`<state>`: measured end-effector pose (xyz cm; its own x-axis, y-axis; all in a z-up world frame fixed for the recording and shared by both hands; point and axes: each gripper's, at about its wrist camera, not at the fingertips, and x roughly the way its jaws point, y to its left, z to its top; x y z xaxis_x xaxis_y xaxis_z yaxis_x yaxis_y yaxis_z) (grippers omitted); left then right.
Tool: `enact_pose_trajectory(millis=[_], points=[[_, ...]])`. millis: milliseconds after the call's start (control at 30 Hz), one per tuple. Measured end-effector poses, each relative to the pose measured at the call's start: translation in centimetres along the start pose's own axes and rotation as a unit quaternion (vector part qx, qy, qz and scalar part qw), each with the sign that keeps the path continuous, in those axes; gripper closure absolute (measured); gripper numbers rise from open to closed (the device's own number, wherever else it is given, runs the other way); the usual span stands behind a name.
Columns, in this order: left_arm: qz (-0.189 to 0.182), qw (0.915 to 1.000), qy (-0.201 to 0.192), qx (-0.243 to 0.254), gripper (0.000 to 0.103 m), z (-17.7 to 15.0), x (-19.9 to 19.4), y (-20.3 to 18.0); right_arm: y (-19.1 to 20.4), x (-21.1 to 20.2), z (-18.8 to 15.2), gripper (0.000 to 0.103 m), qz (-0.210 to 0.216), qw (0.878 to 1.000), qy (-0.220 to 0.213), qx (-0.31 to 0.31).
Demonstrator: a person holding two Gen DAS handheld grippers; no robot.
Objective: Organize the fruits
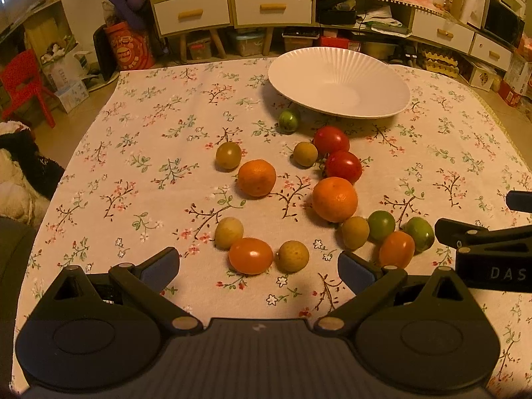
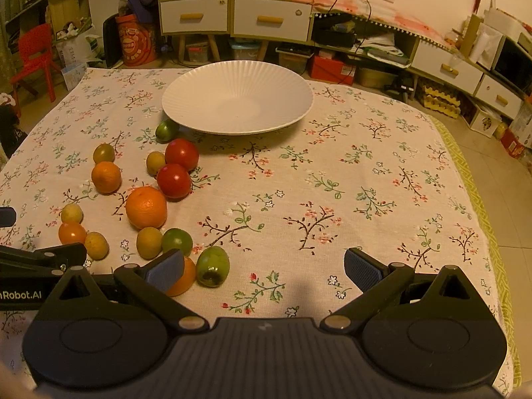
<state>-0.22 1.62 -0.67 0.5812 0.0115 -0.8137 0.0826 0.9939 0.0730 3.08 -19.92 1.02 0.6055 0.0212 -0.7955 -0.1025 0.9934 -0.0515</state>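
Note:
Several fruits lie loose on the floral tablecloth (image 1: 139, 153): two oranges (image 1: 334, 199) (image 2: 146, 207), two red tomatoes (image 1: 343, 166) (image 2: 174, 180), orange tomatoes (image 1: 250, 255), yellow-brown longans (image 1: 293, 256) and green fruits (image 2: 212, 266). A white ribbed plate (image 1: 375, 76) (image 2: 282, 99) stands empty at the back. My left gripper (image 1: 258, 267) is open and empty, just before an orange tomato and a longan. My right gripper (image 2: 264, 267) is open and empty, its left finger (image 2: 165, 271) over an orange tomato (image 2: 184, 277).
The right gripper's arm (image 1: 482, 242) shows at the right edge of the left wrist view, the left gripper's arm (image 2: 40, 259) at the left of the right wrist view. Cabinets (image 2: 269, 16), boxes and a red chair (image 2: 33, 53) stand beyond the table's far edge.

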Motion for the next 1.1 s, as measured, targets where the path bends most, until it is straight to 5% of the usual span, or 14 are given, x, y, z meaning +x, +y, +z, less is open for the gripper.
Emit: enact_pose_trajectory(millis=[1100], points=[[-0.018,0.9996,0.013,-0.015,0.0,-1.0,0.8,2.1,0.8,0.4,-1.0,0.0,0.011,1.0,-0.004,-0.028]])
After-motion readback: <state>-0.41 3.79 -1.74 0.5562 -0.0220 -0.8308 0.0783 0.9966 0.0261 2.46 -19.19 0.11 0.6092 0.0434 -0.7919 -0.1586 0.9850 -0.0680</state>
